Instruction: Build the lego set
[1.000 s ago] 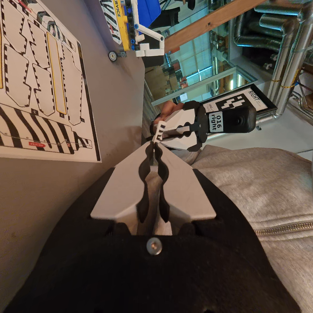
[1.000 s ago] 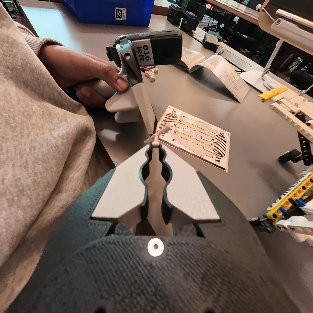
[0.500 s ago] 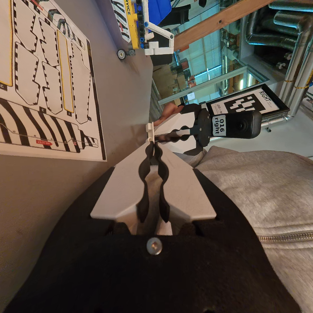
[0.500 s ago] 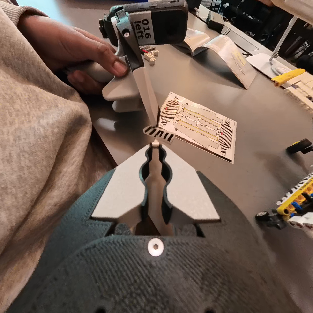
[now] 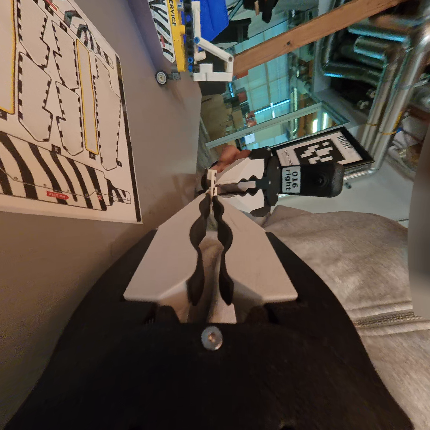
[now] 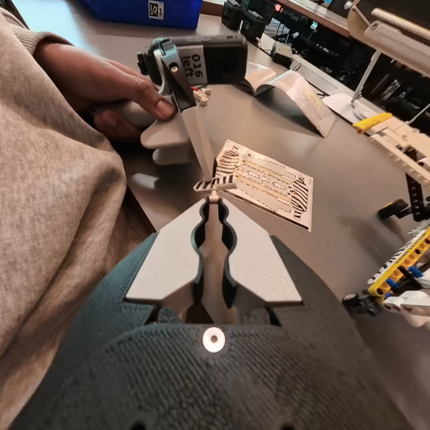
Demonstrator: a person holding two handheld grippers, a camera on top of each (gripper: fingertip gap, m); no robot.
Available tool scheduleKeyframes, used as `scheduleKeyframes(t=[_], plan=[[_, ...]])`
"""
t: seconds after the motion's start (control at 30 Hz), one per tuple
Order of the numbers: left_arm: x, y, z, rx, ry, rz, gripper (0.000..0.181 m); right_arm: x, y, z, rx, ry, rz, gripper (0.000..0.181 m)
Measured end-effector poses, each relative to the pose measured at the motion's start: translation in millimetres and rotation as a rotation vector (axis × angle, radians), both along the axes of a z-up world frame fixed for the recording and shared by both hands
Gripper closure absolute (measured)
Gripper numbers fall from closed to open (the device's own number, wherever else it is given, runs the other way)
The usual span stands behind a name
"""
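Note:
A small white Lego panel with a zebra-striped sticker (image 6: 215,185) is held above the near table edge between both grippers. My right gripper (image 6: 213,202) is shut on its white stem from below. My left gripper (image 5: 210,199) is shut on the panel's thin edge (image 5: 212,180). In the right wrist view its fingertips (image 6: 207,175) come down on the panel's left end. In the left wrist view the right gripper (image 5: 217,185) reaches in from the right. The sticker sheet (image 6: 267,186) lies flat on the grey table; it also shows in the left wrist view (image 5: 58,111).
The part-built yellow, white and zebra-striped model stands at the right (image 6: 400,274) and shows in the left wrist view (image 5: 188,39). An open instruction booklet (image 6: 290,90), small loose pieces (image 6: 202,95) and a blue bin (image 6: 151,9) lie farther back. A person's grey sleeve (image 6: 46,186) fills the left. Less than 4 cm separates the two grippers' tips.
The striped panel has turned from edge-on to face-up in the right wrist view. The left gripper's tips have come onto its left end. Both grippers stay shut.

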State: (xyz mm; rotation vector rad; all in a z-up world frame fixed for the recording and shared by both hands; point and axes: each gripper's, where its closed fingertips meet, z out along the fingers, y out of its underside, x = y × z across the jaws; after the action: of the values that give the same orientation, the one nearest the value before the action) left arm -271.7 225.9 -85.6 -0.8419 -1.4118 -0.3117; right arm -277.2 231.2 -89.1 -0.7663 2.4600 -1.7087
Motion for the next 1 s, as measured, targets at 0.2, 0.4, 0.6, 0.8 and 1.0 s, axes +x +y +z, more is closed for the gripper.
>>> scheduleKeyframes(t=[0.2,0.4,0.6,0.8,1.0], plan=[[4,1,15,0.183,0.036,-0.039,0.179,3,1,15,-0.088,0.066,0.031,0.175],[10,4,24,0.276,0.06,-0.097,0.179,11,4,28,-0.136,0.157,0.091,0.175],[17,9,34,0.367,0.097,-0.148,0.18,19,10,39,-0.192,0.113,0.124,0.175],[22,11,45,0.451,0.143,-0.193,0.181,22,14,48,-0.218,-0.002,0.134,0.175],[22,10,46,0.45,0.15,-0.189,0.181,22,13,50,-0.205,-0.011,0.114,0.175]])
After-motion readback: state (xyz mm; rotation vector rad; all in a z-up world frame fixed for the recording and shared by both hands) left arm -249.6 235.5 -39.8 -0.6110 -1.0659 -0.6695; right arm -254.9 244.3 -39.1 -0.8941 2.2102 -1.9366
